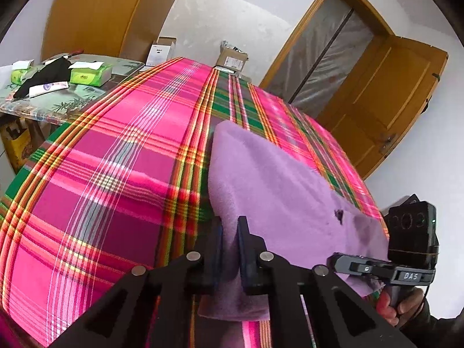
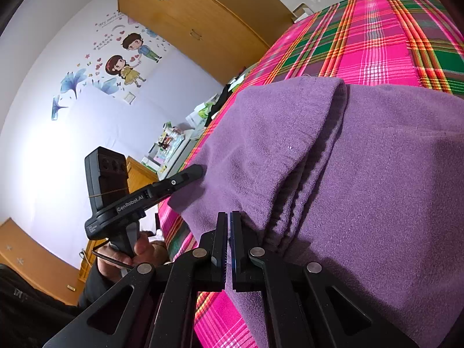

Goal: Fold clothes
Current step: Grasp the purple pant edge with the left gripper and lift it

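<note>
Left claw [image 1: 229,226] pinches purple garment [image 1: 275,179] edge; right claw [image 2: 229,223] clamped shut on its near hem, on plaid bed [image 1: 116,159].

Black gripper [image 2: 228,232], silver screws [image 2: 200,252], dark sleeve [image 2: 95,281]

A home bedroom, it seems: a bed under a pink plaid sheet [image 1: 110,156], a wooden wardrobe [image 2: 203,26], cartoon wall stickers [image 2: 124,61] of a couple, a wooden door [image 1: 385,98], and a side table [image 1: 72,98] with tissue packs [image 1: 90,74].
</note>
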`<state>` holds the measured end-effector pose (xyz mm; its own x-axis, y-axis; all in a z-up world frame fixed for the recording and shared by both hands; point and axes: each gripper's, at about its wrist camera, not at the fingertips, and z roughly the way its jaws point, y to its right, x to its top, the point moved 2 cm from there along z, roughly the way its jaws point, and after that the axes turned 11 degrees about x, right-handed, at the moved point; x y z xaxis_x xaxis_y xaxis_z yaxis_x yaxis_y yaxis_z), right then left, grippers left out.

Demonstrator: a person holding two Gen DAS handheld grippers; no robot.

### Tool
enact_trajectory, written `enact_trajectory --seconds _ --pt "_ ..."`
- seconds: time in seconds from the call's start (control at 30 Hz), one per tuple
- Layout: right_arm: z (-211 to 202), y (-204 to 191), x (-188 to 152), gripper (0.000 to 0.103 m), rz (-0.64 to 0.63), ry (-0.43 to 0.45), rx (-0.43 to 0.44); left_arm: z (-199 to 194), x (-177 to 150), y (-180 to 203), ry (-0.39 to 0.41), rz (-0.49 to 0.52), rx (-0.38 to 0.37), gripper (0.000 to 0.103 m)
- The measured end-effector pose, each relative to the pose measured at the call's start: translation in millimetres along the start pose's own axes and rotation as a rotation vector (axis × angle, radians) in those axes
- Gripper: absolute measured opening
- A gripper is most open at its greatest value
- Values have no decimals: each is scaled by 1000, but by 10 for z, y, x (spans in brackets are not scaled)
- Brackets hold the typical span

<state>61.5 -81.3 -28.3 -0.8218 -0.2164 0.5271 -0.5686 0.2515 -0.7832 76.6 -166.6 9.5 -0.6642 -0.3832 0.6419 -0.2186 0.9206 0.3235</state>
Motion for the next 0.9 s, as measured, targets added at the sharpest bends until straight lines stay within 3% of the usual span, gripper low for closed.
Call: enact_trajectory --seconds 0.53,0.9 --pt "-405 -173 -146 7 -28 83 -99 -418 325 529 106 110 -96 9" --pt "-748 -117 -258 7 -1 132 -158 -672 459 1412 163 268 -246 9"
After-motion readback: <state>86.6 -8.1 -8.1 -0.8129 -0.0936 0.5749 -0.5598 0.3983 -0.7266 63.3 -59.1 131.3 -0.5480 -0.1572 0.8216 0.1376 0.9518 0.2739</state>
